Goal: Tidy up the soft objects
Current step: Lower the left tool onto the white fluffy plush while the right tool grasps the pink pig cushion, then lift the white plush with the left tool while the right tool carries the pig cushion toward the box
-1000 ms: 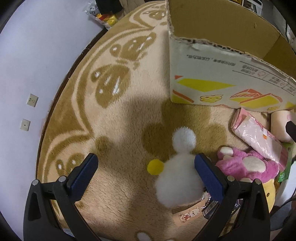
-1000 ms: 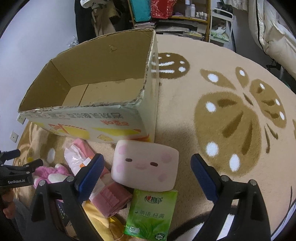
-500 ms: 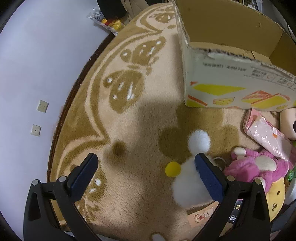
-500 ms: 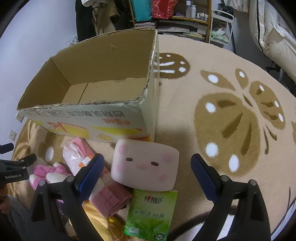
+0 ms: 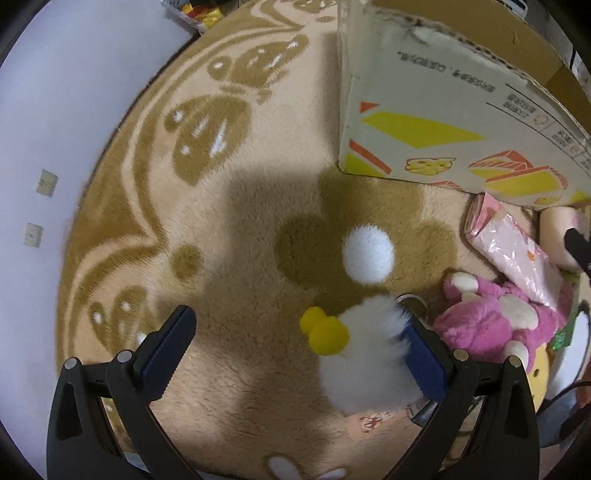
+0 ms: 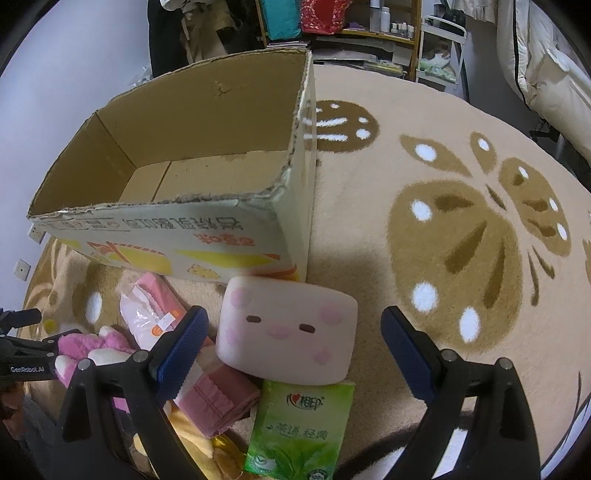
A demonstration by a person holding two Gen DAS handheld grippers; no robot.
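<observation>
An open cardboard box (image 6: 207, 122) stands empty on the round rug; it also shows in the left wrist view (image 5: 436, 122). My left gripper (image 5: 295, 354) is open low over the rug, its right finger (image 5: 421, 358) against a white fluffy toy (image 5: 362, 362) with yellow pom-poms. A pink plush (image 5: 495, 325) and a pink tissue pack (image 5: 517, 254) lie to its right. My right gripper (image 6: 295, 347) is open around a pale pink cushion with a face (image 6: 288, 328), not touching it. A green tissue pack (image 6: 299, 428) lies just below the cushion.
A beige rug with brown butterfly patterns (image 6: 461, 229) covers the floor. A white wall with two sockets (image 5: 44, 181) is at the left. Shelves and clutter (image 6: 332, 29) stand behind the box. A pink folded cloth (image 6: 218, 398) and a yellow plush (image 5: 535, 380) lie in the pile.
The left gripper has shifted over the rug and come closer to the white toy, whose fluff now touches its right finger. The right gripper has hardly moved.
</observation>
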